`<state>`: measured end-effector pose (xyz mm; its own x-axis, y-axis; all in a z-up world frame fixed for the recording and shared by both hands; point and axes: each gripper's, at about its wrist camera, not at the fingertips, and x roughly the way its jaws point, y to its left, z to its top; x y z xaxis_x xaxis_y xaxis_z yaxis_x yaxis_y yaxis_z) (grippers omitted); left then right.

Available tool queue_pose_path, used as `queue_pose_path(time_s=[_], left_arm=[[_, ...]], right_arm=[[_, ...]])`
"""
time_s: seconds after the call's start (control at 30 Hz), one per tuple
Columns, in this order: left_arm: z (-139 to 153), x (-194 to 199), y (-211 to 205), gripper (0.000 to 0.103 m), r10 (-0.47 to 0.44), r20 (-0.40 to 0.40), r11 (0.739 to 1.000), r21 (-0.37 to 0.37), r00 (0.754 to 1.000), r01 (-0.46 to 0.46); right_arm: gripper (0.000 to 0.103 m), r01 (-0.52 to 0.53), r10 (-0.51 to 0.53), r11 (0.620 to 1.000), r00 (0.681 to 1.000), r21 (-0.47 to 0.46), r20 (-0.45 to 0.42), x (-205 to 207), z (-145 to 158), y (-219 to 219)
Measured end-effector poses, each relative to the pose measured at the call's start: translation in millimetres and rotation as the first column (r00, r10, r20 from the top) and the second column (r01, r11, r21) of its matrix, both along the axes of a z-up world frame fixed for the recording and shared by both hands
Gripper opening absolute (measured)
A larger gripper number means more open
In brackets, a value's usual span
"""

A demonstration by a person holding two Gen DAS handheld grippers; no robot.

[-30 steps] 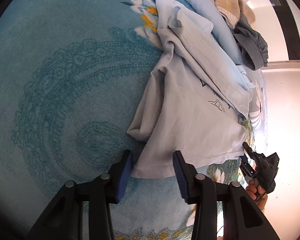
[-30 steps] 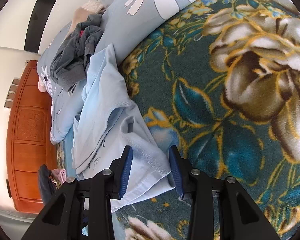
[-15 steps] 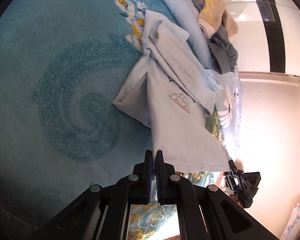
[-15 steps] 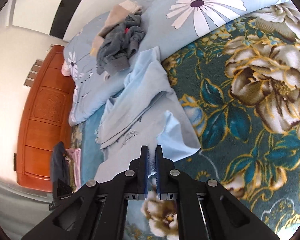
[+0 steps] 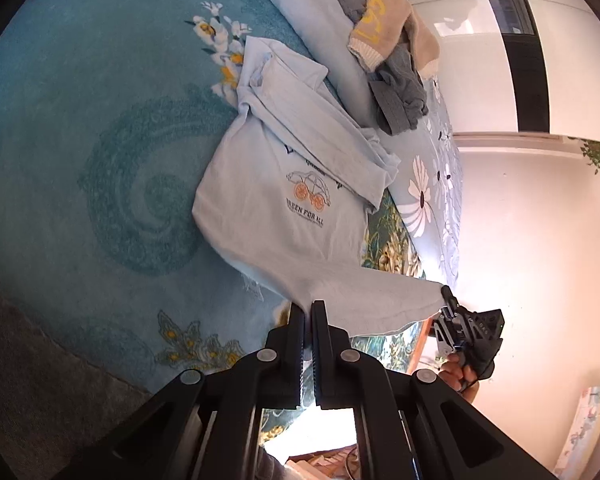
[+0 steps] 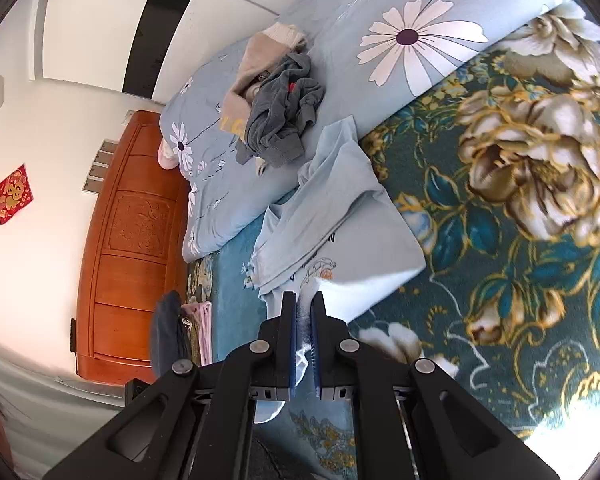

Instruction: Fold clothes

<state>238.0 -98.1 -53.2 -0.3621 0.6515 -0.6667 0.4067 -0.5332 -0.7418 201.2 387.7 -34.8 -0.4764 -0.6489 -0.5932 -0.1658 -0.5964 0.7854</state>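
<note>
A pale blue T-shirt (image 5: 296,184) with an orange-wheeled car print lies on the bed, its hem raised off the blanket. My left gripper (image 5: 307,308) is shut on one hem corner. The right gripper (image 5: 446,292), held in a hand, pinches the other corner at the right of the left wrist view. In the right wrist view the same T-shirt (image 6: 340,216) runs away from my right gripper (image 6: 304,300), which is shut on its light fabric. The upper part of the shirt stays bunched with a sleeve folded across it.
A teal patterned blanket (image 5: 80,140) and a flowered blanket (image 6: 520,200) cover the bed. A blue daisy duvet (image 6: 380,20) carries a grey garment (image 6: 280,116) and a beige one (image 5: 384,24). An orange wooden headboard (image 6: 132,240) stands at the left.
Both grippers closed on the shirt's hem corners and rose, lifting the hem off the blanket. The car print came into view as the shirt stretched out.
</note>
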Motion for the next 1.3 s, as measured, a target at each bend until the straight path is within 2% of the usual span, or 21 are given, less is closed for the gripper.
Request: queue_pose_path(time_s=[0.13,0.2,0.27,0.33,0.43,0.63,0.73,0.8,0.87,0.9,1.0,1.03,1.1,1.2,1.3], left_arm=[[-15,-70,-24,0.003,0.057,-0.014,0.996,-0.07,0.998,-0.058],[-28,-107,-34,0.003,0.074,0.01,0.993,-0.098,0.997,-0.073],[-39,-139,-40,0.003,0.082,0.048,0.985,-0.155,0.995,-0.074],[-46,-168,-39,0.003,0.061,0.04,0.971,-0.234,0.997,-0.05],[-53,-198,-36,0.003,0.04,0.018,0.953,-0.302,0.999,-0.033],[-66,-228,-45,0.005,0.104,-0.013,0.961,-0.257,0.994,-0.104],[-67,-235,-46,0.006,0.101,-0.029,0.958,-0.267,0.994,-0.105],[-64,-235,-44,0.014,0.065,-0.049,0.951,-0.298,0.997,-0.077],[-60,-232,-44,0.04,0.041,-0.079,0.944,-0.324,0.996,-0.064],[-58,-228,-46,0.045,0.038,-0.102,0.942,-0.329,0.994,-0.07],[-57,-214,-56,0.047,0.084,-0.111,0.943,-0.313,0.99,-0.115],[-58,-206,-58,0.048,0.104,-0.11,0.945,-0.298,0.989,-0.132],[-62,-183,-56,0.049,0.134,-0.101,0.946,-0.285,0.986,-0.158],[-79,-143,-42,0.05,0.135,-0.038,0.945,-0.294,0.99,-0.141],[-108,-104,-26,0.05,0.144,0.053,0.954,-0.274,0.988,-0.124]], right_arm=[[0.006,-0.023,0.024,1.0,0.998,-0.015,0.062,-75,-20,-16],[0.006,-0.038,0.038,0.999,0.994,0.001,0.104,-113,-32,-27],[0.006,-0.043,0.04,0.999,0.992,0.026,0.124,-146,-40,-36],[0.006,-0.03,0.026,0.999,0.99,0.03,0.137,-174,-48,-42],[0.006,0.02,-0.025,0.999,0.987,0.034,0.159,-204,-61,-46],[0.006,0.1,-0.111,0.992,0.979,0.072,0.168,-233,-79,-49],[0.006,0.127,-0.142,0.987,0.974,0.097,0.176,-239,-89,-48],[0.006,0.123,-0.141,0.987,0.971,0.104,0.191,-241,-97,-48],[0.007,0.113,-0.133,0.988,0.972,0.108,0.192,-243,-101,-48],[0.009,0.107,-0.126,0.989,0.975,0.107,0.185,-244,-101,-48],[0.013,0.085,-0.1,0.991,0.982,0.101,0.159,-247,-100,-48],[0.023,0.082,-0.097,0.991,0.984,0.104,0.149,-247,-97,-47],[0.036,0.089,-0.1,0.99,0.99,0.11,0.1,-243,-88,-44],[0.038,0.104,-0.111,0.986,0.992,0.127,0.053,-223,-78,-35],[0.038,0.132,-0.141,0.983,0.988,0.128,0.057,-181,-83,-21]])
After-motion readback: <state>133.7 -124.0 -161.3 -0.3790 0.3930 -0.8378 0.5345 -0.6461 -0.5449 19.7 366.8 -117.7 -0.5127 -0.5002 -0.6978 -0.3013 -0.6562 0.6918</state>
